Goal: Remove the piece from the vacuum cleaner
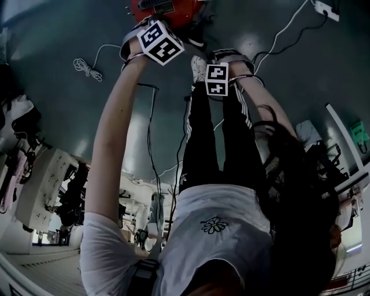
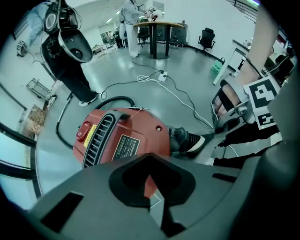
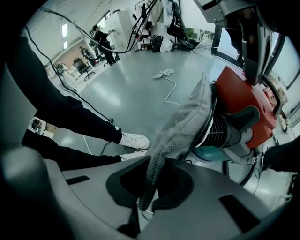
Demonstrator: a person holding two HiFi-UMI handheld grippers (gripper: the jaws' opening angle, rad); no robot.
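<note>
Vacuum (image 2: 126,140), red, lies on the floor (image 2: 187,70) with a grey mesh piece (image 3: 187,122) at its end.
The right hand-held gripper (image 3: 145,201) is clamped on the piece's loose end, and the mesh stretches from the vacuum to its jaws. The left hand-held gripper (image 2: 152,194), jaws narrow, pinches the red body.

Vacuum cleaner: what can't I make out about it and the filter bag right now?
1. Head view: most of the vacuum cleaner is cut off by the top edge, and a marker cube covers more.
2. Left gripper view: the gripper's own housing hides whether the left tongs pinch the red body.
3. Right gripper view: the right tongs clamp the grey filter bag, which itself covers where it meets the vacuum's opening.
</note>
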